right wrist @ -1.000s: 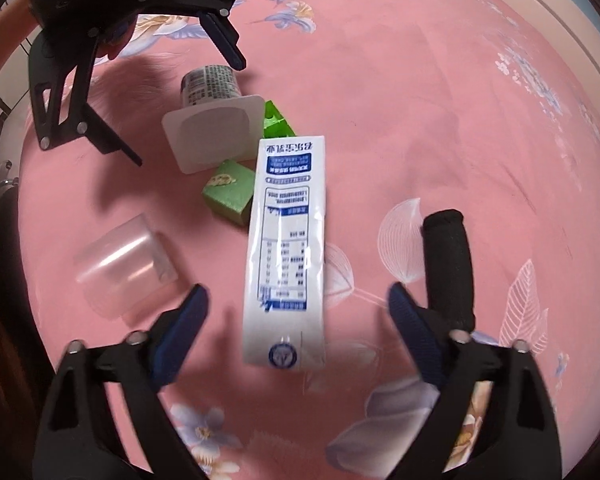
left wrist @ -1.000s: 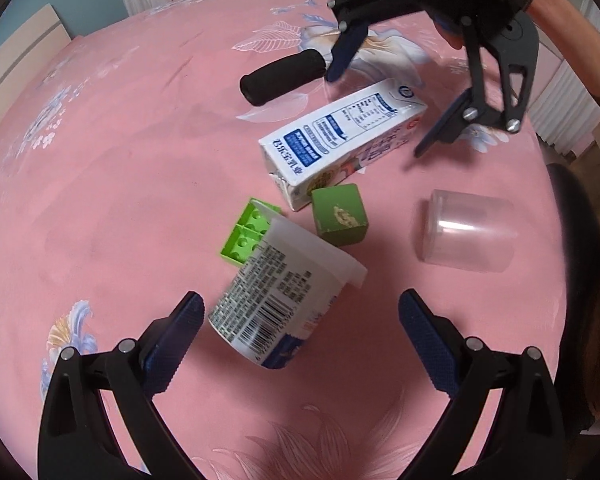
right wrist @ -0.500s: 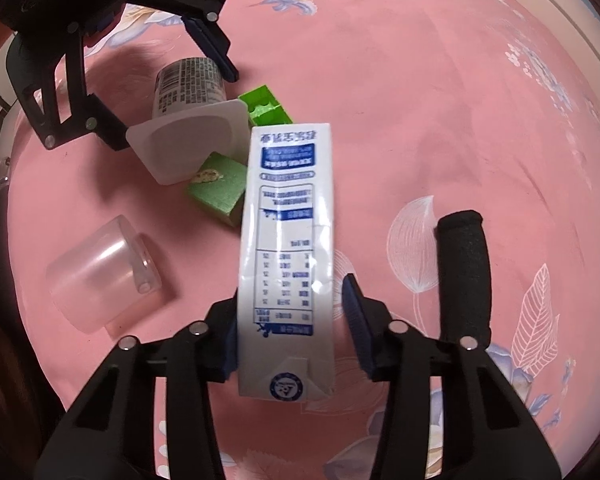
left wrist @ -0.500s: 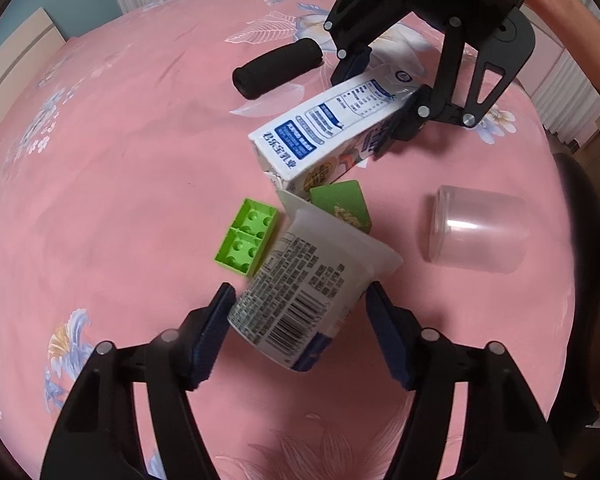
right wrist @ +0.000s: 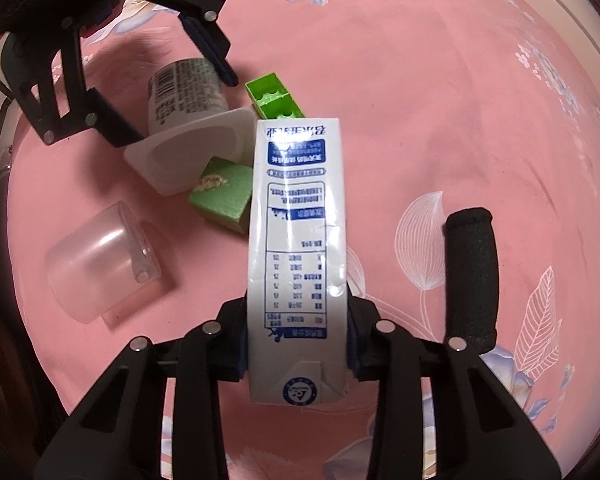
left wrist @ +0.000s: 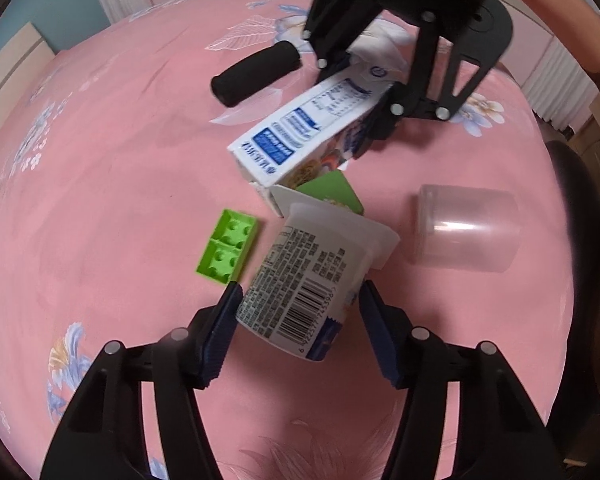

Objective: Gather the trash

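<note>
The right gripper (right wrist: 297,350) pinches the milk carton (right wrist: 296,248) near its folded top end. Its jaws have just been closing, and now the pads press on both long sides. The carton's far end points to 12 o'clock in the right wrist view and looks tipped up off the pink tablecloth (right wrist: 440,100).

The left gripper (left wrist: 296,330) has the yogurt cup (left wrist: 312,280) between its jaws, which have just been closing too. The pads sit against the cup's sides near the bottom. The cup's wide rim points to about 1 o'clock in the left wrist view.

Both things look empty, so they are likely light. The carton is thin card and would dent if squeezed hard, so its flat sides are a good place to hold. The cup is thin plastic, likely smooth and a bit slippery, and it gets narrower at the bottom, so it could slide out.

A green block (left wrist: 227,251) lies at 9 o'clock from the cup. A green cube (right wrist: 222,196) touches the carton. A clear cup (left wrist: 466,234) lies at 3 o'clock, and a black foam roll (right wrist: 471,276) lies well apart from the carton.
</note>
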